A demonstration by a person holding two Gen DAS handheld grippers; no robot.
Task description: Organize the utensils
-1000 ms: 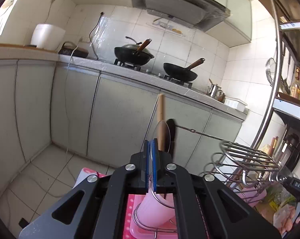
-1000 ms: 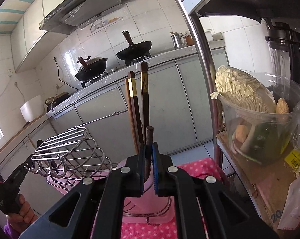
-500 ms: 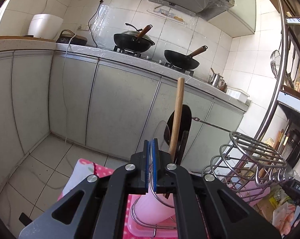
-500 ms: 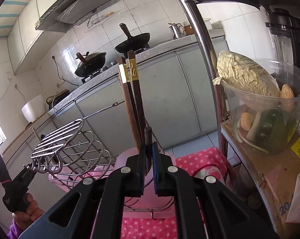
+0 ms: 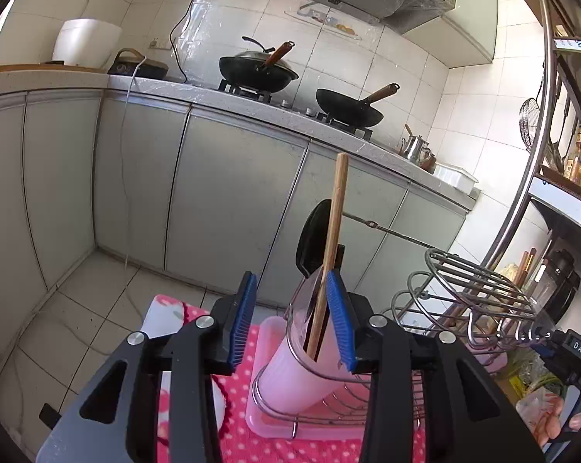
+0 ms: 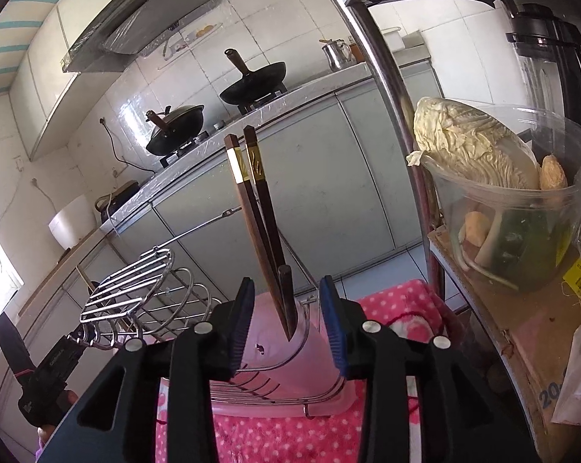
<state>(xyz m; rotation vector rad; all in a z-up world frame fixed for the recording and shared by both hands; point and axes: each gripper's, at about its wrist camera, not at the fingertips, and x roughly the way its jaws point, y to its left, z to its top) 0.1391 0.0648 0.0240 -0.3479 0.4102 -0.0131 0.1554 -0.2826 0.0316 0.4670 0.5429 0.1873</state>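
1. Left gripper (image 5: 292,318): jaws apart and opening; blue pads (image 5: 338,322) clear of everything; a wooden-handled utensil (image 5: 331,247) stands between them, leaning close by the right-hand pad, whether touching it I cannot tell; its lower end sits inside a pink cup (image 5: 302,376).
2. A black spoon-shaped utensil (image 5: 313,239) stands in the same cup just behind the wooden handle, bowl upward.
3. The pink cup leans in a wire ring of a wire rack (image 5: 479,289); the rack sits on a pink tray (image 5: 261,420); the tray rests on a pink polka-dot cloth (image 5: 244,440).
4. Right gripper (image 6: 286,312): jaws apart and opening; nothing pressed by the pads; a pair of dark chopsticks (image 6: 257,212) with gold bands stands between them, tilted, tips down in a pink holder (image 6: 279,351); a shorter dark stick (image 6: 286,293) stands alongside in the same holder.
5. In the right wrist view the holder sits in the rack's (image 6: 136,293) front ring; the other gripper's black body shows at lower left with a fingertip under it.
6. Background: two woks (image 5: 257,73) on the stove; a clear bowl of cabbage (image 6: 502,200) on a shelf to the right.
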